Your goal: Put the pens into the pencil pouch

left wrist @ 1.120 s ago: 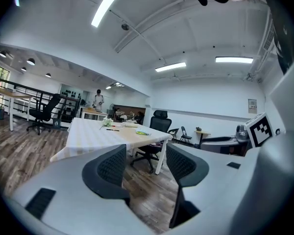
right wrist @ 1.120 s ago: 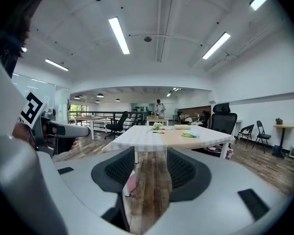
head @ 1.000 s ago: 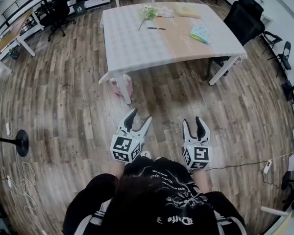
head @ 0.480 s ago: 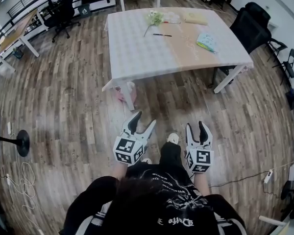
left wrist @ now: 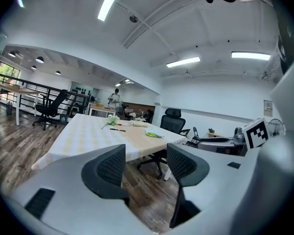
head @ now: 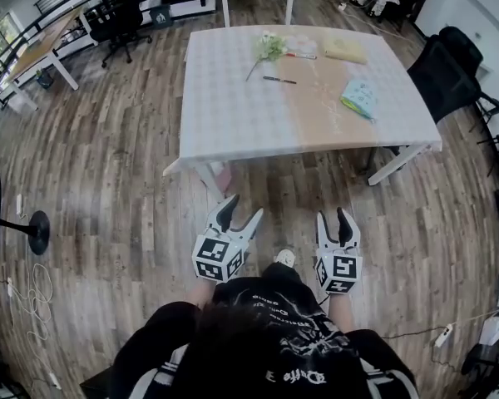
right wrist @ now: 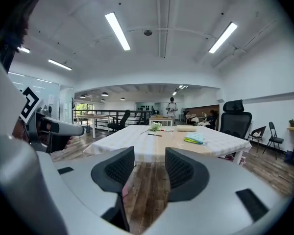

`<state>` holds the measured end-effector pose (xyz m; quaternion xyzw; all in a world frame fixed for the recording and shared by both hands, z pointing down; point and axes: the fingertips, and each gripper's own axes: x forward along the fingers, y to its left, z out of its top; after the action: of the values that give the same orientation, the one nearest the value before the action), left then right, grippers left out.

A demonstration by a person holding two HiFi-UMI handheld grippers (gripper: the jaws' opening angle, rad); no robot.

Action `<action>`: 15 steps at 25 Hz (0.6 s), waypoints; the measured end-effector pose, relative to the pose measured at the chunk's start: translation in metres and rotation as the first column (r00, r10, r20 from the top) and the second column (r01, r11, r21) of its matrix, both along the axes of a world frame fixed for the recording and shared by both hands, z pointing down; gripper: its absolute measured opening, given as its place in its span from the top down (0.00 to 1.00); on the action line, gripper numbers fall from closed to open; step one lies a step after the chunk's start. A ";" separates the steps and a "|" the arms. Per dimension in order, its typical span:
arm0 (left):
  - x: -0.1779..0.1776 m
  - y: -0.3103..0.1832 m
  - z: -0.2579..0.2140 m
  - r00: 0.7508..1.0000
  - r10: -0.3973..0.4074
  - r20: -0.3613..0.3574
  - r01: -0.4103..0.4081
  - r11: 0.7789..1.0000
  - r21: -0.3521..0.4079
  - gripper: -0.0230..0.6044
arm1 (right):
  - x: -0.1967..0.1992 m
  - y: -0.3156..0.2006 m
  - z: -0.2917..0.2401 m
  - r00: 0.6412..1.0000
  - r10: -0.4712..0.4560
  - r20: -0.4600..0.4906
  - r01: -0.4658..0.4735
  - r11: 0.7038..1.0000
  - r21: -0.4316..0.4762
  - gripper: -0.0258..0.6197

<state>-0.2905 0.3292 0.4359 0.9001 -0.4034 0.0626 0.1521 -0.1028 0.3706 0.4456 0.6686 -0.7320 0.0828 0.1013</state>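
A black pen lies on the white-clothed table, far ahead of both grippers. A red pen lies beside a small bunch of flowers at the far edge. A flat yellow pouch lies at the back right, and a teal flat thing lies nearer the right edge. My left gripper and right gripper hang over the wooden floor short of the table, both open and empty. The left gripper view shows its open gripper and the black pen. The right gripper view shows its open gripper and the black pen.
A black office chair stands at the table's right end. Something pink sits by the near left table leg. A stand's round base and cables lie on the floor at left. Another desk is at the back left.
The person has stepped toward the table, which now sits nearer and larger in the head view. Both grippers came forward with the body, still open and empty.
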 end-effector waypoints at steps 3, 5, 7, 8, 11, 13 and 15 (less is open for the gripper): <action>0.039 -0.025 -0.002 1.000 -0.016 -0.003 0.016 1.000 0.003 0.54 | 0.035 -0.029 -0.001 1.000 -0.026 -0.007 0.026 1.000 0.007 0.65; 0.064 -0.039 -0.002 1.000 -0.022 -0.006 0.022 1.000 0.004 0.54 | 0.056 -0.045 -0.001 0.999 -0.042 -0.015 0.042 0.999 0.007 0.66; 0.088 -0.052 -0.001 1.000 -0.027 -0.003 0.027 1.000 0.004 0.54 | 0.076 -0.058 0.000 0.998 -0.056 -0.018 0.056 0.998 0.004 0.66; 0.100 -0.057 0.000 1.000 -0.028 -0.002 0.028 1.000 0.003 0.54 | 0.086 -0.064 0.001 0.998 -0.062 -0.018 0.062 0.998 0.003 0.66; 0.133 -0.073 0.004 1.000 -0.029 0.000 0.029 1.000 -0.003 0.54 | 0.113 -0.080 0.006 0.997 -0.080 -0.016 0.080 0.997 -0.002 0.66; 0.150 -0.081 0.008 1.000 -0.029 0.003 0.029 1.000 -0.011 0.54 | 0.128 -0.088 0.010 0.996 -0.087 -0.012 0.087 0.996 -0.008 0.67; 0.166 -0.087 0.013 1.000 -0.025 0.009 0.025 0.999 -0.023 0.54 | 0.141 -0.095 0.013 0.996 -0.088 -0.005 0.087 0.996 -0.015 0.67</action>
<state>-0.1248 0.2423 0.4484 0.8930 -0.4144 0.0691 0.1614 0.0382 0.2757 0.4590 0.6354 -0.7597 0.0819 0.1118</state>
